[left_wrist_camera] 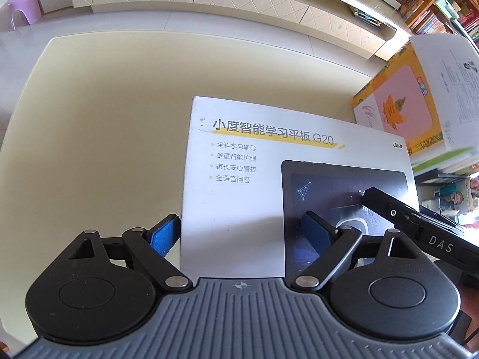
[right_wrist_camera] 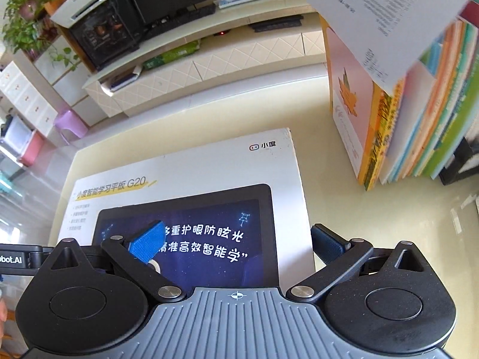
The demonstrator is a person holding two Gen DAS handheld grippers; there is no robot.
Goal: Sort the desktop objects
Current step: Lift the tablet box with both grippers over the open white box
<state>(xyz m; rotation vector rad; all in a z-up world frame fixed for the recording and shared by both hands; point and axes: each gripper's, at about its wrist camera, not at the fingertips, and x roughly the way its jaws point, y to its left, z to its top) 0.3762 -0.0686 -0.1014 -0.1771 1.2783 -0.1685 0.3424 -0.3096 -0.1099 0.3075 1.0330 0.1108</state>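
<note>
White box (left_wrist_camera: 239,197) flat on the table (left_wrist_camera: 104,113) near its front edge, books (right_wrist_camera: 419,125) standing at the right edge, bare room left, left gripper (left_wrist_camera: 242,236) and right gripper (right_wrist_camera: 239,242) both spread wide over the box, gripping nothing.

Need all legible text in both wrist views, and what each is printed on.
"小度智能学习平板 G20": white tablet box, title.
"全科学习辅导", "多重智能护眼", "家长安心管控", "全语音问答": box bullets.
"小度": box corner logo.
"多重护眼防眩光", "精准高效智能学": pictured tablet screen on the box.
"DAS": black right hand-held gripper body.
"bot.AI", cut off: black left hand-held gripper body.
Loose white printed sheet, upright colourful books: too blurred.
</note>
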